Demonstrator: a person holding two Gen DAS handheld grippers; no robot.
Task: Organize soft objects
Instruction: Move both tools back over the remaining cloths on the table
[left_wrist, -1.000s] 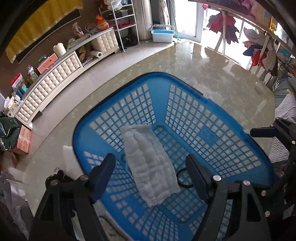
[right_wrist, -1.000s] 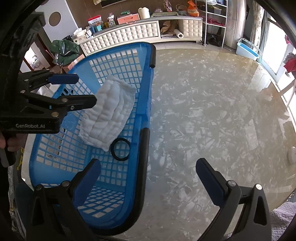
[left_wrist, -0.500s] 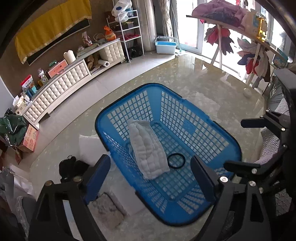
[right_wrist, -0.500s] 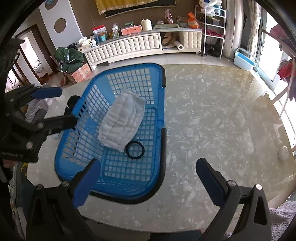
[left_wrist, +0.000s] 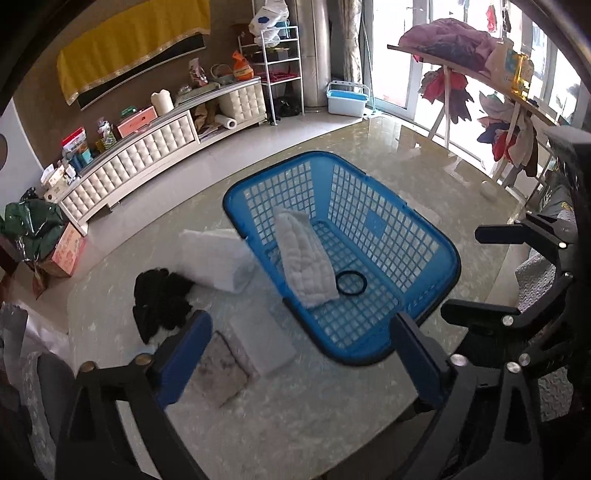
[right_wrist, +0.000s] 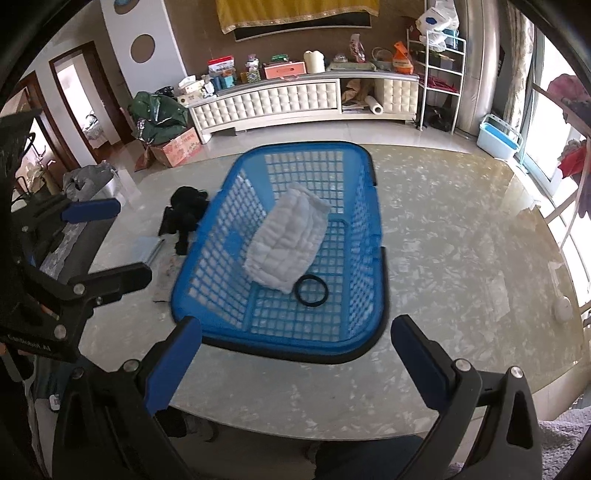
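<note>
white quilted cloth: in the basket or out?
In. The white quilted cloth lies inside the blue plastic basket, leaning on one wall, beside a black ring.

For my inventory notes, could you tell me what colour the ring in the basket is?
Black; the ring shows best in the right wrist view.

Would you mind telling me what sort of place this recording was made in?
Most likely a lived-in living room at home. A long tufted cabinet crowded with household bits lines the wall, a clothes rack hung with garments stands by the window, and a blue laundry basket sits on a marble-look table.
</note>
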